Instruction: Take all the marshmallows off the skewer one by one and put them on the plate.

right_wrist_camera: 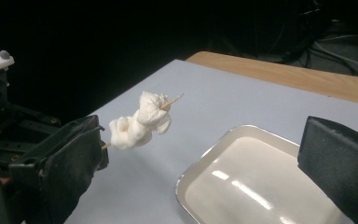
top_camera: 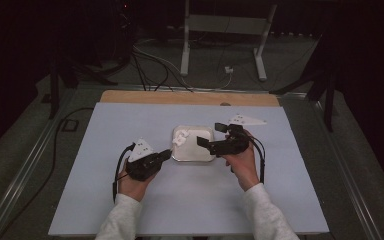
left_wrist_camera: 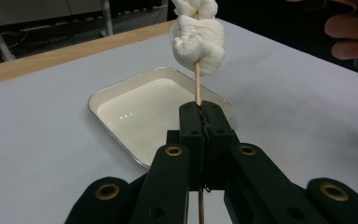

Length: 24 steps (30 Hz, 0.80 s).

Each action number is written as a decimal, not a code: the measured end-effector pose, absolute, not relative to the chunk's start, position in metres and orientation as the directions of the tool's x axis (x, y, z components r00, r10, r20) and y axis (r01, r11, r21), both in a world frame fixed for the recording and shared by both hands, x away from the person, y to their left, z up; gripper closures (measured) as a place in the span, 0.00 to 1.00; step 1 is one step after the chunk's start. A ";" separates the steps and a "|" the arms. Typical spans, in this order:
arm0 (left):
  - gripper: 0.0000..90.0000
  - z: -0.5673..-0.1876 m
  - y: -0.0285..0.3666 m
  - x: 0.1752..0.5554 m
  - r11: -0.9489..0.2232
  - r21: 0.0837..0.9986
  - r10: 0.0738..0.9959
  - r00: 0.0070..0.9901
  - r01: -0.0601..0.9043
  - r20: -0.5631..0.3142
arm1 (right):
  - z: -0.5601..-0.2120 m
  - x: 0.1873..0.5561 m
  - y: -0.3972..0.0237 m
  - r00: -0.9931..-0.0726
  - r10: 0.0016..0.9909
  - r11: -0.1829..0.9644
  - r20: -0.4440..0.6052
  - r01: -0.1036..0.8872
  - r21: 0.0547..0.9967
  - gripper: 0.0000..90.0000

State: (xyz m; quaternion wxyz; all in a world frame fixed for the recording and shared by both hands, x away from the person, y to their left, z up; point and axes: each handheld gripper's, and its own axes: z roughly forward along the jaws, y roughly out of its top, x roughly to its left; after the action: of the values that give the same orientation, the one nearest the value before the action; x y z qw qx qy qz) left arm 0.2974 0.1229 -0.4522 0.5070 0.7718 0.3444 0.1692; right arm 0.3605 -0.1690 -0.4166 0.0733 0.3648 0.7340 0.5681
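Here the left gripper (left_wrist_camera: 204, 116) is clenched on a thin wooden skewer (left_wrist_camera: 197, 86), its jaws pressed together around the stick, and two soft white marshmallows (left_wrist_camera: 199, 39) sit threaded near the far end. The right gripper (top_camera: 219, 135) is released, its jaws standing wide apart over the right side of a shallow white tray (top_camera: 180, 156) that lies empty on the pale blue table (top_camera: 105, 200). The skewer hangs in the air above the tray's left edge, touching nothing but the jaws that hold it. Its long axis runs straight out from the left gripper, away from the person and tilted upward, with the bare pointed tip past the marshmallows aimed toward the far side of the table; in the right gripper view that tip (right_wrist_camera: 179, 97) points up and to the right. The likely trouble is the slim stick: if the right gripper closes on the marshmallows and pulls off-line, the skewer could twist or slide in the left jaws, or snap. Squeezing too hard could also crush the soft marshmallows or smear them on the pads instead of sliding them off cleanly.
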 end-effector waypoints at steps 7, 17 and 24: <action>1.00 -0.453 0.120 0.297 -0.249 0.902 0.697 0.712 0.353 -0.086 | -0.420 0.366 -0.165 -0.730 0.581 0.092 0.361 0.499 0.862 0.12; 1.00 -0.453 0.113 0.294 -0.257 0.907 0.677 0.732 0.333 -0.077 | -0.423 0.372 -0.152 -0.716 0.494 0.035 0.494 0.584 0.811 0.45; 1.00 -0.454 0.112 0.294 -0.264 0.907 0.674 0.735 0.329 -0.070 | -0.427 0.378 -0.141 -0.680 0.478 0.055 0.556 0.655 0.754 0.73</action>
State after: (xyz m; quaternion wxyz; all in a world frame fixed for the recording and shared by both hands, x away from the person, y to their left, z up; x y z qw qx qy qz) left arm 0.2940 0.1122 -0.4538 0.5135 0.7771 0.3228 0.1682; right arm 0.3779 -0.1406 -0.4268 -0.0782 0.3923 0.7221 0.5643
